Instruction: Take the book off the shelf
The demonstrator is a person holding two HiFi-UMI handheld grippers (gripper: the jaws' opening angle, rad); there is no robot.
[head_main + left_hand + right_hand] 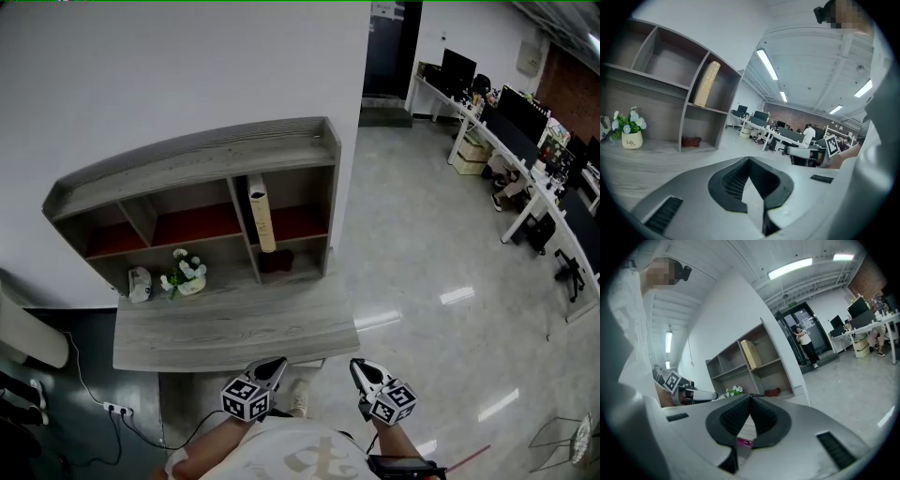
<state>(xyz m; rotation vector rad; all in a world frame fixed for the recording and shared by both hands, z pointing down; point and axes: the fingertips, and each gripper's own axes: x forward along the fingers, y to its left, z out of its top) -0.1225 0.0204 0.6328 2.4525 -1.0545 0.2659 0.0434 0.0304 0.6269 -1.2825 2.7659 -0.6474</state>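
Observation:
The book (261, 214) has a tan spine and stands leaning in the upper right compartment of the grey wooden shelf (197, 159). It shows too in the left gripper view (707, 84) and the right gripper view (751, 354). My left gripper (278, 362) and right gripper (358, 367) hang close to the person's body, short of the desk's front edge and far from the book. Both are shut with nothing between the jaws. In their own views the left gripper (749, 160) and right gripper (750, 397) point toward the shelf.
A small flower pot (190, 274) and a white packet (139, 283) sit in the lower left bay, a dark red item (277, 261) in the lower right one. The shelf stands on a grey desk (234, 328). Office desks with monitors (525, 159) line the right side. A power strip (117, 409) lies on the floor.

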